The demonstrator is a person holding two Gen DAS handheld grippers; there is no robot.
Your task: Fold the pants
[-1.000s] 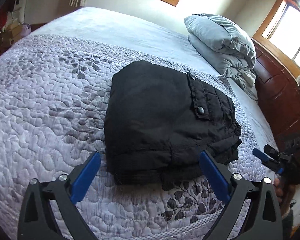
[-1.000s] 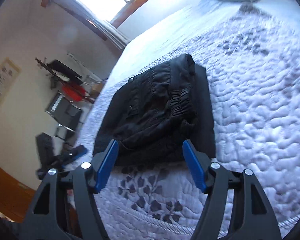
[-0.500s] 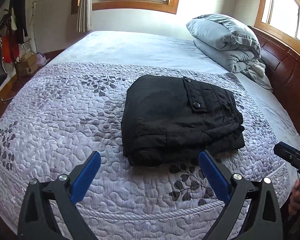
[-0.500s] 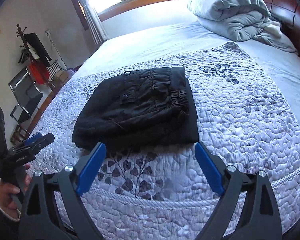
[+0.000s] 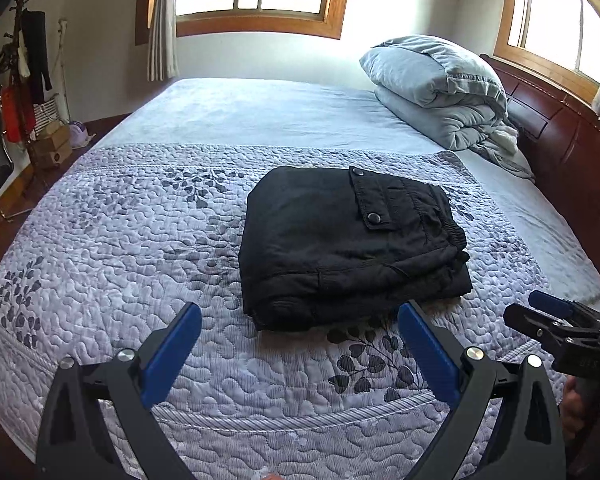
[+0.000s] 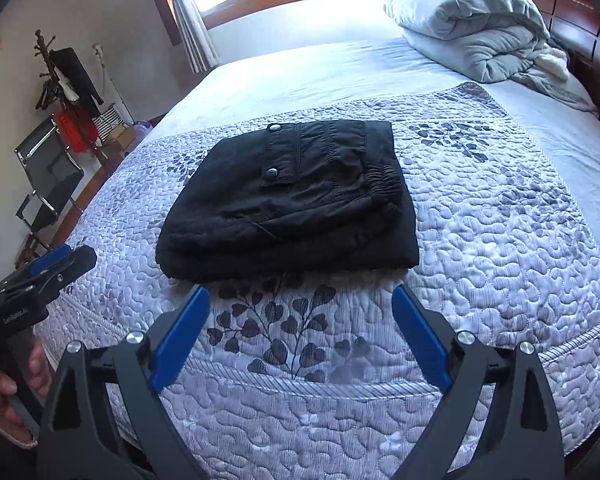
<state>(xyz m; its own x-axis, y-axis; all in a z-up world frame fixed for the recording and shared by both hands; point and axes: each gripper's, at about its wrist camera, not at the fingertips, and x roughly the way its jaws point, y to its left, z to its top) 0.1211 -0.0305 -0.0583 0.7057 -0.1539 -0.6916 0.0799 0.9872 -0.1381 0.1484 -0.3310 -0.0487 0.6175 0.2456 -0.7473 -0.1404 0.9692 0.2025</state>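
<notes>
The black pants (image 5: 348, 244) lie folded into a compact rectangle on the quilted bed, snap pocket facing up; they also show in the right wrist view (image 6: 296, 200). My left gripper (image 5: 300, 320) is open and empty, held back from the pants' near edge above the quilt. My right gripper (image 6: 300, 304) is open and empty, also short of the pants' near edge. The right gripper shows at the right edge of the left wrist view (image 5: 556, 320). The left gripper shows at the left edge of the right wrist view (image 6: 52, 268).
The lilac quilt (image 5: 120, 240) covers the near half of the bed. A folded grey duvet (image 5: 444, 88) sits by the dark wooden headboard (image 5: 568, 148). A coat rack (image 6: 68, 92) and a chair (image 6: 48, 184) stand on the floor to the left.
Both grippers have pulled back and levelled, away from the folded pants. The pants have stayed in place. Both grippers stay open.
</notes>
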